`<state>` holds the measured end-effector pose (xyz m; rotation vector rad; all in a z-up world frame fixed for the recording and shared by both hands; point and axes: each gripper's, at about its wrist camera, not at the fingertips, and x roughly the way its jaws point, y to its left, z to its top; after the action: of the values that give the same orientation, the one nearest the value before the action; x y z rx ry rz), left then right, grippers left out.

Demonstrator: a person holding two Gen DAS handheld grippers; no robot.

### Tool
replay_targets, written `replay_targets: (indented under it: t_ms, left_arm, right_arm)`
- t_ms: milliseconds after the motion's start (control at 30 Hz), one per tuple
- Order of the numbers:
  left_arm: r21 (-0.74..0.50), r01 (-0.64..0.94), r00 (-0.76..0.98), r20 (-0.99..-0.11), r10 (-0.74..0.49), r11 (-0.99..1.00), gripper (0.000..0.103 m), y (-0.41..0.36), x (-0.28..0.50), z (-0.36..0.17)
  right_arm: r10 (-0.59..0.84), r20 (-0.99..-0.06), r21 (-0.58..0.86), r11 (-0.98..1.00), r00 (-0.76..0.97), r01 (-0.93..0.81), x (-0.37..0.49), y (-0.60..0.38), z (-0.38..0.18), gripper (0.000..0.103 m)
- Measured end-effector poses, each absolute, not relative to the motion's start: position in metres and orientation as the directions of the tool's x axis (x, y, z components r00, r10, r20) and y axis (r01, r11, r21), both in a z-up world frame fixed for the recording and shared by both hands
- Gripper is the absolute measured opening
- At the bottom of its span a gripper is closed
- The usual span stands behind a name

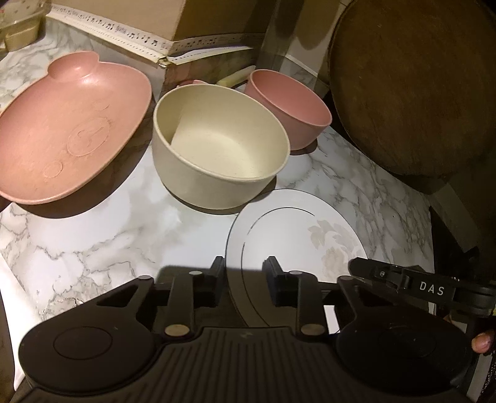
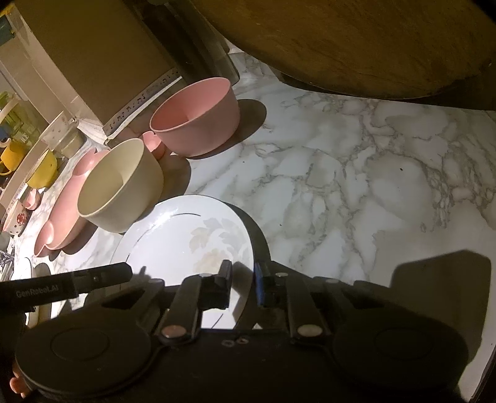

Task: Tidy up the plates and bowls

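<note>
A white plate with a faint leaf print (image 1: 297, 229) (image 2: 186, 238) lies on the marble counter. My left gripper (image 1: 243, 279) is open, its fingers astride the plate's left rim. My right gripper (image 2: 243, 279) is open, its fingers astride the plate's right rim. Behind the plate stands a cream bowl (image 1: 217, 145) (image 2: 121, 186). A pink bowl (image 1: 288, 105) (image 2: 198, 117) stands further back. A pink oval plate (image 1: 65, 130) (image 2: 65, 214) lies to the left. Whether the pads touch the plate cannot be told.
A large round wooden board (image 1: 412, 86) (image 2: 356, 40) leans at the back right. A cardboard box (image 1: 217, 18) (image 2: 93, 52) stands behind the bowls. Yellow pots (image 2: 40, 170) and jars sit far left. Bare marble counter (image 2: 356, 186) lies to the right.
</note>
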<state>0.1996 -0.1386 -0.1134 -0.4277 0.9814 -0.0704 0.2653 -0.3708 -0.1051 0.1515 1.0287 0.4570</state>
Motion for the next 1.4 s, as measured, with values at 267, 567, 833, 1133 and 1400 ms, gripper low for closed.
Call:
replay_targets:
  t_ms: [267,567,833,1133,1400]
  left_arm:
    - [-0.408,-0.151,0.565,-0.783,-0.260,0.900,0.019,-0.132,0.195,-0.115]
    - [-0.427,-0.161,0.569,-0.777,-0.269,0.890,0.019,-0.121,0.180,-0.108]
    - [-0.418,-0.176,0.584,-0.773,-0.247,0.891,0.019,-0.104,0.160,-0.089]
    - [-0.420,-0.199,0.614,-0.758,-0.221,0.886,0.019,-0.076,0.136,-0.072]
    - [-0.404,-0.253,0.632,-0.757,-0.166,0.879,0.019,-0.039,0.111,-0.063]
  right_arm:
    - [0.437,-0.793,0.349,0.897,0.426,-0.271,0.260,-0.374,-0.105,0.010]
    - [0.431,-0.791,0.350,0.901,0.435,-0.256,0.242,-0.367,-0.097,0.009]
    - [0.445,-0.778,0.360,0.895,0.444,-0.265,0.226,-0.351,-0.080,0.009]
    - [0.469,-0.758,0.367,0.881,0.454,-0.297,0.213,-0.323,-0.060,0.008]
    - [0.503,-0.743,0.375,0.859,0.442,-0.348,0.200,-0.283,-0.048,0.007]
